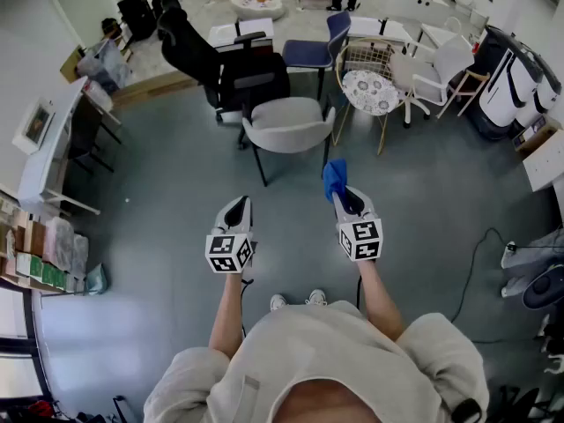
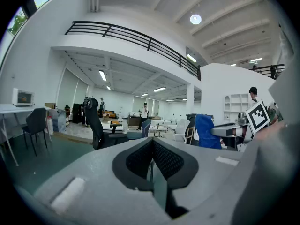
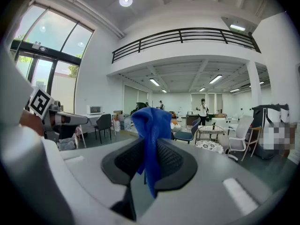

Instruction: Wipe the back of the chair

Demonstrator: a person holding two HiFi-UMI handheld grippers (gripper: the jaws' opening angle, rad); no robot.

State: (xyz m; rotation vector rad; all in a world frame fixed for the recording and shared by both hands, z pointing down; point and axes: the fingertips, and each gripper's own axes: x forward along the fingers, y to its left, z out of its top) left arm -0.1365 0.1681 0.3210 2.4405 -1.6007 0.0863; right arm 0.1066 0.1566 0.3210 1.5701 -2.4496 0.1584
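Approach step: my right gripper [image 1: 345, 198] clamps the blue cloth [image 1: 334, 178], and my left gripper [image 1: 237, 206] looks closed on nothing. The grey chair [image 1: 288, 127] stands ahead of both, apart; next I bring the cloth onto its back.

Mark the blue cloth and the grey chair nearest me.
blue cloth [image 3: 151, 132]: right gripper view, its bunched middle above the jaws.
grey chair [image 1: 291, 126]: head view, middle of its curved shell.
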